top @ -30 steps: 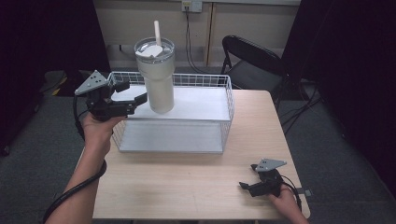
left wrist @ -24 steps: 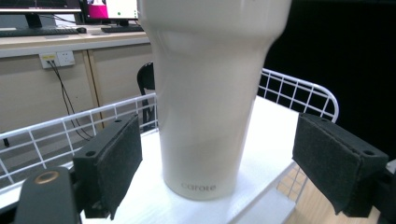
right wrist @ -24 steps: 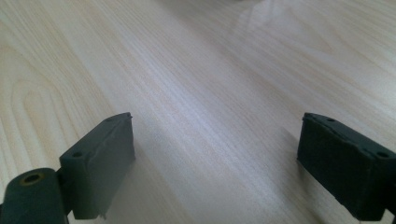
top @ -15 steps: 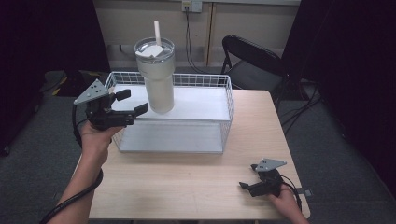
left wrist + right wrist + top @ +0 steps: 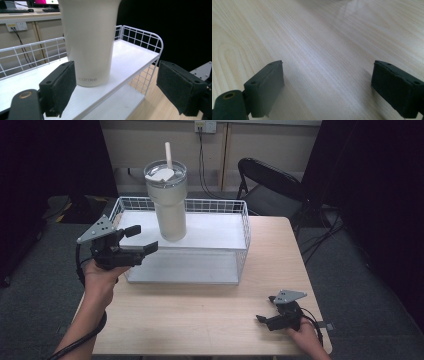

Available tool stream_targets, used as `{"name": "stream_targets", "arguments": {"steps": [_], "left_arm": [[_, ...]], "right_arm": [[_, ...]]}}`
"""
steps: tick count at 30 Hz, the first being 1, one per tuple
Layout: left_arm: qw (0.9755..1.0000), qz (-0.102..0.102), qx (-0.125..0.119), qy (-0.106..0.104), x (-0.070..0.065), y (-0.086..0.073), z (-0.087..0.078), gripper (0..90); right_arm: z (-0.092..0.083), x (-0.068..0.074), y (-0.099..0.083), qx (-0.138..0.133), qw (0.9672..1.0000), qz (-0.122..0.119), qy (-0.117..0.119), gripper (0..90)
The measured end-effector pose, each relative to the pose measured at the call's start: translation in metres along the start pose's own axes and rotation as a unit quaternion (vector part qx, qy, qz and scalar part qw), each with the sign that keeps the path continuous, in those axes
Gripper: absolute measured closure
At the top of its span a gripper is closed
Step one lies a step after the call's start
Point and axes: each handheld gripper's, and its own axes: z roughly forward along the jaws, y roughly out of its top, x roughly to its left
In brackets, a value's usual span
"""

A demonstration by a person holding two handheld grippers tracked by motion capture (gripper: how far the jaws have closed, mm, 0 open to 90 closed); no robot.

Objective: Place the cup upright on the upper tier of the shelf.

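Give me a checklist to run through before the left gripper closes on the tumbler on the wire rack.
1. Left gripper jaws open wide enough for the tumbler: ok, the left gripper view shows them spread wider than its base.
2. Tumbler upright on the wire rack upper shelf: ok.
3. Tumbler centred between the jaws: not ok, in the left gripper view it sits toward the left pad and beyond it.
4. Lid and straw in place: ok.
5. Whether the tumbler holds liquid: cannot tell.
6. Right gripper out of the way: ok, open, low over the table at its near right corner.
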Motion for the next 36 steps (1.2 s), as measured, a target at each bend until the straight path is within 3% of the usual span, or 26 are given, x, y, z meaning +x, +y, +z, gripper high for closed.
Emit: {"name": "stream_targets", "arguments": {"steps": [19, 36], "left_arm": [[0.9997, 0.002, 0.019, -0.015, -0.008, -0.038, -0.006, 15.8], [0.9989, -0.017, 0.043, -0.013, -0.004, -0.081, -0.007, 16.0]], "right_arm": [[0.000, 0.000, 0.000, 0.000, 1.0000, 0.000, 0.000, 10.5], [0.000, 0.000, 0.000, 0.001, 1.0000, 0.000, 0.000, 10.5]]}}
